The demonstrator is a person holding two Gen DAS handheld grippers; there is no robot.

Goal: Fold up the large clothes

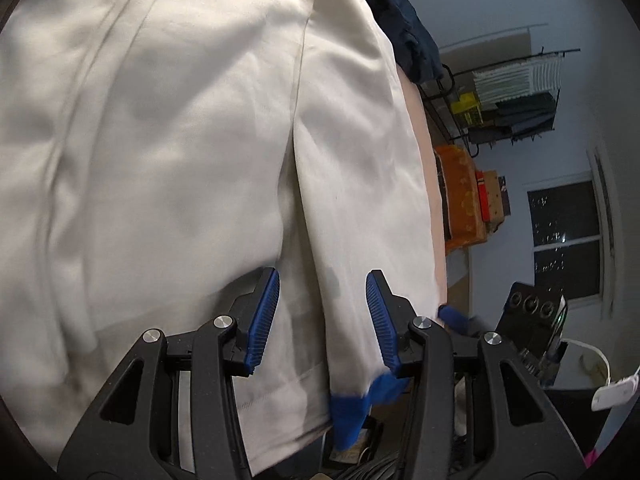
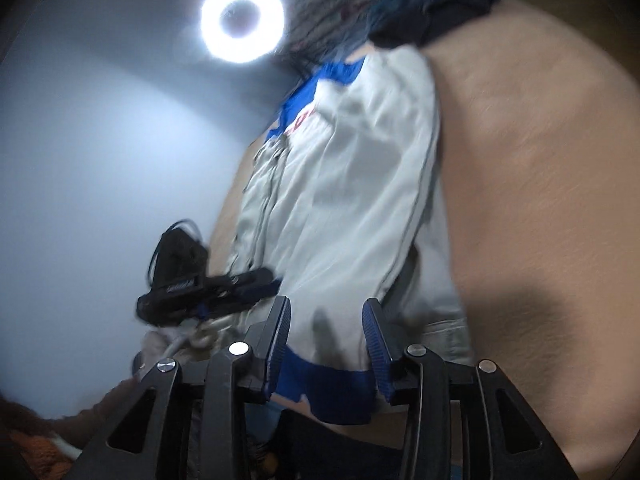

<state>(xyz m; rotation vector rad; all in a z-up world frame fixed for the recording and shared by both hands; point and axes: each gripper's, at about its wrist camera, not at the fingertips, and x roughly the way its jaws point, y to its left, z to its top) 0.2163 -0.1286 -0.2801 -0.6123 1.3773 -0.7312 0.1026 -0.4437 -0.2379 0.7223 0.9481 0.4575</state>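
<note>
Left gripper (image 1: 322,312) jaws wide apart, white jacket (image 1: 180,140) with blue cuff (image 1: 352,408) lying between the pads, not clamped. Right gripper (image 2: 326,334) also spread wide over the jacket's blue hem (image 2: 328,392). Jacket lies spread on tan surface (image 2: 540,180); dark blue clothes (image 1: 404,20) piled at far end, ring light (image 2: 242,20) beyond, wire rack (image 1: 508,96) off to the side

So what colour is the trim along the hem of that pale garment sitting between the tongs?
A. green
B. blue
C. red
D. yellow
B: the white garment ends in a blue band at its hem, seen between the open left tongs, and again between the open right tongs.
</note>
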